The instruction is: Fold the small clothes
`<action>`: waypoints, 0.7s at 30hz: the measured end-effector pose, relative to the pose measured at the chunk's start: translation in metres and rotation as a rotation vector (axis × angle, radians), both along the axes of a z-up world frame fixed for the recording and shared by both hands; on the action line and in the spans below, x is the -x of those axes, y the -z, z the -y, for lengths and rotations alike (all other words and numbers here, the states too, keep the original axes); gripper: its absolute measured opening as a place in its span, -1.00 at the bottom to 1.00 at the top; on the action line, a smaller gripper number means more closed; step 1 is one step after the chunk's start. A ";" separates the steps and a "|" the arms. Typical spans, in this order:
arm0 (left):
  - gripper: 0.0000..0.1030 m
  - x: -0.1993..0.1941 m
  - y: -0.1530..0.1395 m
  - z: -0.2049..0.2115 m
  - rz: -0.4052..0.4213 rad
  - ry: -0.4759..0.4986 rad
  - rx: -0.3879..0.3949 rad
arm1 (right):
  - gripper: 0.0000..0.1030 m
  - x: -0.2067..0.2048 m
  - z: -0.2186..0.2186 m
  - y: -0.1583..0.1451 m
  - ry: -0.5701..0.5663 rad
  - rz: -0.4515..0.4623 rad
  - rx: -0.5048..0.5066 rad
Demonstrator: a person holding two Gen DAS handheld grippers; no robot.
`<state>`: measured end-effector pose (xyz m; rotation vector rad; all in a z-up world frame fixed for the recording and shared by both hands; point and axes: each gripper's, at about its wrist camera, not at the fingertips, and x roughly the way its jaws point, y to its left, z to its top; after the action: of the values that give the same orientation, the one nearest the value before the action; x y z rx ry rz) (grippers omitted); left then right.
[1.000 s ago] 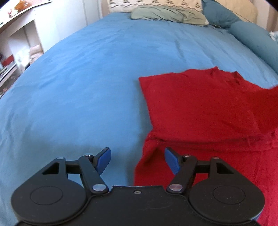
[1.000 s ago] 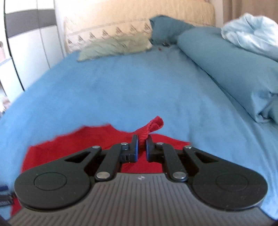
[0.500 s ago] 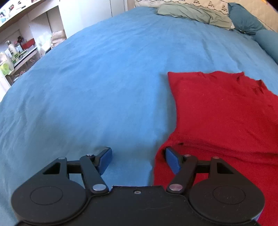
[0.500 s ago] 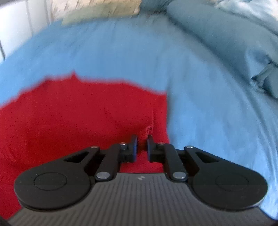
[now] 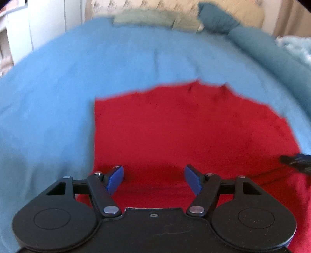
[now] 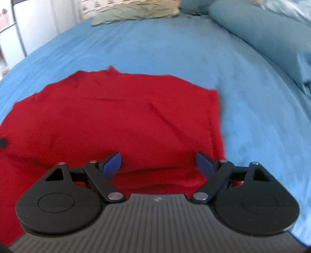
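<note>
A red garment [image 5: 184, 126] lies flat on the blue bed sheet [image 5: 77, 77], with its sides folded in. It also shows in the right wrist view [image 6: 120, 120]. My left gripper [image 5: 153, 178] is open and empty, over the near left part of the garment. My right gripper [image 6: 158, 165] is open and empty, over the near right part, close to the garment's right edge. A dark tip of the right gripper [image 5: 295, 161] shows at the right edge of the left wrist view.
The blue sheet [image 6: 194, 48] spreads around the garment. A grey-green pillow [image 6: 136, 11] and patterned pillows lie at the head of the bed. A teal bolster [image 6: 262, 33] and bunched bedding lie along the right. White furniture [image 5: 38, 25] stands at the left.
My right gripper has opened and let go of the red cloth, which now lies folded flat. My left gripper has moved right, over the garment. Both views are now lower and closer.
</note>
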<state>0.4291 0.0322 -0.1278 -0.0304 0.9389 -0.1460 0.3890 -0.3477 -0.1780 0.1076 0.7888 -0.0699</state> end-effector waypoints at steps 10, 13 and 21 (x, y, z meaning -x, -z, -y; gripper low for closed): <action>0.50 0.013 -0.013 -0.001 0.027 0.019 -0.020 | 0.95 -0.015 -0.014 -0.038 -0.079 0.066 -0.027; 0.50 0.008 -0.002 -0.003 -0.003 -0.014 -0.025 | 0.95 -0.042 -0.015 -0.025 -0.062 0.066 -0.051; 0.57 0.024 0.008 -0.002 0.067 -0.025 -0.037 | 0.96 -0.073 0.013 0.001 0.031 0.072 -0.014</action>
<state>0.4054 0.0343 -0.1355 -0.0031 0.8738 -0.1063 0.4621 -0.3611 -0.1791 0.1352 0.7158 -0.0895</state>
